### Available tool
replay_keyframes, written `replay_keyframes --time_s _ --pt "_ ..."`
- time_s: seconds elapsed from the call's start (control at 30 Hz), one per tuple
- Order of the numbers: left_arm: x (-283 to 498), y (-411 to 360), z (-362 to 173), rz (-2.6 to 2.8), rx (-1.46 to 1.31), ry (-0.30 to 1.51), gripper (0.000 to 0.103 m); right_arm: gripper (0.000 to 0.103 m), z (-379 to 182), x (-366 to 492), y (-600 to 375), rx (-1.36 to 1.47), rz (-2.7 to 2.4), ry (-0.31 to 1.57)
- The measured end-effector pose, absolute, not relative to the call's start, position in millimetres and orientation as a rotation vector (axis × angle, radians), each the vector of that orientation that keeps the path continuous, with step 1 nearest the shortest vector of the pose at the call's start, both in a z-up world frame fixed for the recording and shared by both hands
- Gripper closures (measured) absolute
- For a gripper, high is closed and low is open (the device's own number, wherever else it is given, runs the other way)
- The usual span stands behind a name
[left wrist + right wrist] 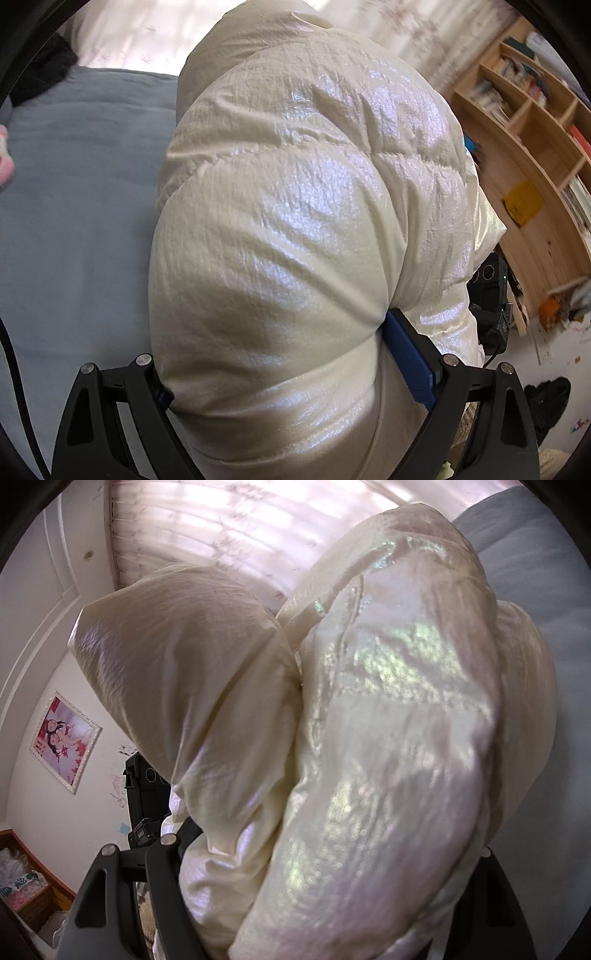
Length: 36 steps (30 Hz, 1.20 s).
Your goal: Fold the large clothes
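Left wrist: my left gripper (295, 369) is clamped on a fat roll of the jacket (306, 206), which bulges up over the bed (74, 206).

Right wrist: my right gripper (314, 878) is clamped on another thick bunch of jacket, above the bed's edge. The shell looks slick and springy — I judge a puff could squirt free, or the loose flap sag and spoil the fold.

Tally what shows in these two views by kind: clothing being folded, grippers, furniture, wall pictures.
Jacket: 1
Grippers: 2, left gripper, right gripper
Furniture: 2, bed, bookshelf
Wall picture: 1
Total: 6
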State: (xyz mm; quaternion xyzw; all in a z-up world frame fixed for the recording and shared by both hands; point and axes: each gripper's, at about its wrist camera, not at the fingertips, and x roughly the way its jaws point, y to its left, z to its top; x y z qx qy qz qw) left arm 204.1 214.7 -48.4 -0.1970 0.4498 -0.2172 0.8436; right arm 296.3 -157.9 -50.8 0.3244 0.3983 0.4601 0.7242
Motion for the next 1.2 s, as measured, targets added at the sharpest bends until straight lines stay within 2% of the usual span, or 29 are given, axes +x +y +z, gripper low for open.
replay_keyframes --time_s 0.23,0.37,0.5,0.63,0.73,0.77,0.93,1.0,1.2 --pt "266.7 325.3 -71.3 -0.413 -0.398 0.951 0.010 0.028 -89.6 391.4 -61.7 0.744 1.029 0.900" --pt "304.1 371.7 -107.8 -0.420 -0.403 0.940 0.010 0.028 -122.7 431.2 -33.4 0.753 1.014 0.902" --pt "336.6 376.0 -153.6 -0.431 -0.446 0.951 0.010 0.028 -161.0 460.5 -45.8 0.744 0.970 0.911" --pt "355.1 369.8 -196.7 -0.422 -0.470 0.995 0.010 0.028 -206.3 483.2 -19.0 0.713 0.911 0.963" --pt "360.7 376.5 -233.5 -0.416 -0.498 1.024 0.005 0.024 -241.3 498.8 -8.7 0.695 0.875 0.987" --pt "356.6 382.5 -239.5 -0.404 -0.502 1.007 0.000 0.022 -248.8 498.9 -9.6 0.709 0.880 0.970" --pt "342.4 387.1 -240.3 -0.389 -0.491 0.966 0.000 0.016 -264.6 494.7 -15.9 0.703 0.884 0.954" --pt "346.1 386.2 -217.5 -0.367 -0.463 0.959 0.000 0.016 -258.2 483.9 -21.5 0.709 0.877 0.963" --pt "343.5 375.1 -186.7 -0.298 -0.444 0.932 0.000 0.016 -219.9 500.9 44.7 0.767 0.849 0.947"
